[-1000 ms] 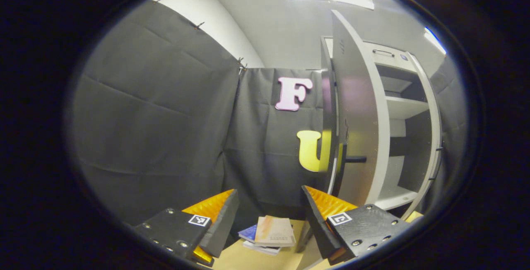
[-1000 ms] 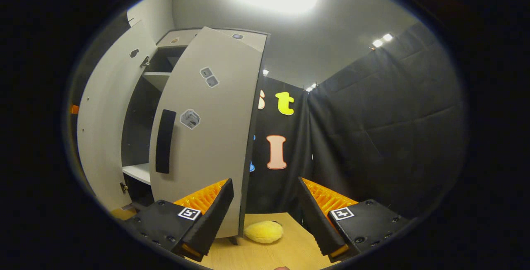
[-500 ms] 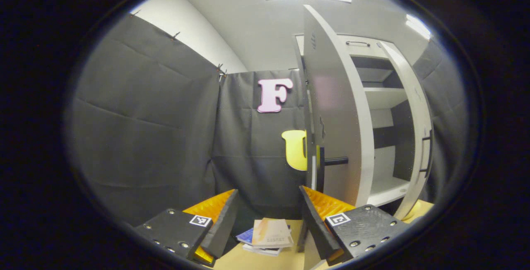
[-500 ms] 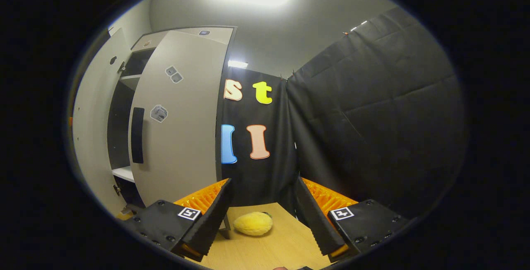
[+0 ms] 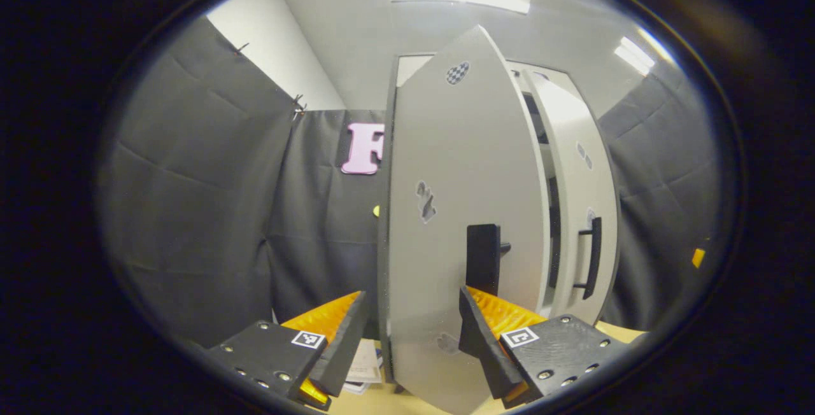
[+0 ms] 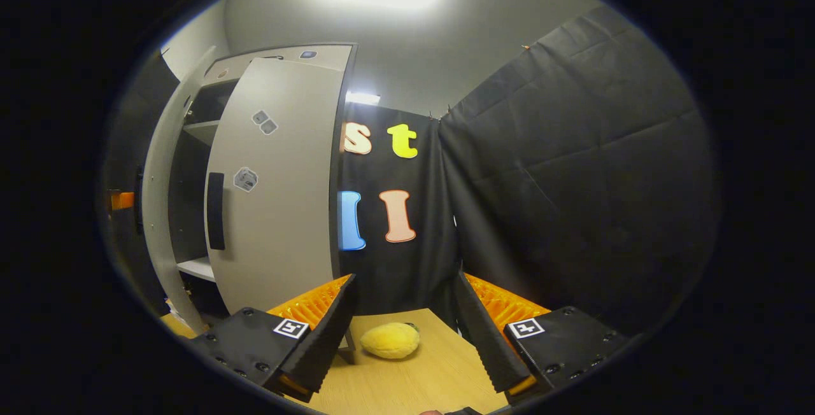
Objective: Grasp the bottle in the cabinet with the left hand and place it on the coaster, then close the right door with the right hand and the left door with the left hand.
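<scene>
Since the earlier frames, the pale grey left cabinet door [image 5: 458,211] has swung from edge-on to face-on in the left gripper view, and now stands at the frame's centre. The left gripper [image 5: 411,332] sits at the bottom, fingers spread wide with nothing clamped; the door's lower part rises in the gap between them. Its black bar handle [image 5: 482,259] stands just above the right-hand finger [image 5: 484,345]; whether they touch I cannot tell. Right of centre, the pale grey right cabinet door [image 5: 582,211] with its own black handle [image 5: 593,253] stands beyond a narrow dark gap. Some paper booklets [image 5: 364,367] lie on the wooden desk [image 5: 375,402], bottom centre.

In the right gripper view, the right gripper [image 6: 404,332] is at the bottom, fingers wide apart and empty. The right door stands left of centre, well apart from the fingers, with dark shelves showing beside it. A yellow plush toy [image 6: 389,340] lies on the desk between the fingers.
</scene>
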Motion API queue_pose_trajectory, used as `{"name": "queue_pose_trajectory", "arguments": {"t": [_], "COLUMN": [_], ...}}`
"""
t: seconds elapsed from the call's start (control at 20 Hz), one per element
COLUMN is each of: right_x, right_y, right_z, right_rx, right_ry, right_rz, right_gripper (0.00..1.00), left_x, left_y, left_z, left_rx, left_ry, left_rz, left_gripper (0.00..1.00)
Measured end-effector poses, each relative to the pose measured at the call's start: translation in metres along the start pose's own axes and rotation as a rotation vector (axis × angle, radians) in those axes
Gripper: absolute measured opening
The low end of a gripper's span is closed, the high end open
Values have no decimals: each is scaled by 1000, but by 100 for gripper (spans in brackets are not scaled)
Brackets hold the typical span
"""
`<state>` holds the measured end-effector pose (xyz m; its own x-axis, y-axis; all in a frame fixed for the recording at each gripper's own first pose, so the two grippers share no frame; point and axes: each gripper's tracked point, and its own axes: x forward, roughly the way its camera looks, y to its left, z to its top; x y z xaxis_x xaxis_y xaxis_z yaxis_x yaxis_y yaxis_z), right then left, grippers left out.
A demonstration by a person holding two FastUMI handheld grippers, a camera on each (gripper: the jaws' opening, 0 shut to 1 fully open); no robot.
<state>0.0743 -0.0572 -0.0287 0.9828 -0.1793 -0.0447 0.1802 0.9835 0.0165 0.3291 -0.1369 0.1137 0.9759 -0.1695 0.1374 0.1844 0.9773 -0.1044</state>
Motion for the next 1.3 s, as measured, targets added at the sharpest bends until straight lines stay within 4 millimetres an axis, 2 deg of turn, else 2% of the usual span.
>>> {"name": "queue_pose_trajectory", "arguments": {"t": [0.15, 0.2, 0.35, 0.6, 0.7, 0.85, 1.1, 1.3], "right_x": [-10, -13, -17, -18, -20, -21, -25, -34], "right_y": [-3, -2, -3, 5, 14, 37, 78, 99], "right_z": [-5, -7, -13, -11, -7, 0, 8, 5], "right_rx": [-7, -8, -21, -19, -10, 13, 20, 23], "right_ry": [13, 17, 32, 42, 33, 18, -3, -4], "right_rz": [0, 1, 4, 32, 57, 112, 220, 280], "right_gripper": [97, 98, 98, 98, 98, 98, 98, 98], "left_x": [20, 25, 32, 26, 12, -22, -81, -121], "left_y": [-47, -54, -64, -59, -50, -30, -1, 14], "left_z": [-3, -3, -4, -3, 5, 6, -6, -18], "left_rx": [21, 42, 76, 84, 97, 113, 107, 125], "left_ry": [0, -6, -15, -18, -33, -28, 0, 23], "left_rz": [-49, -46, -37, -41, -34, -26, -6, -6], "left_gripper": [92, 91, 91, 91, 91, 91, 92, 91]}}
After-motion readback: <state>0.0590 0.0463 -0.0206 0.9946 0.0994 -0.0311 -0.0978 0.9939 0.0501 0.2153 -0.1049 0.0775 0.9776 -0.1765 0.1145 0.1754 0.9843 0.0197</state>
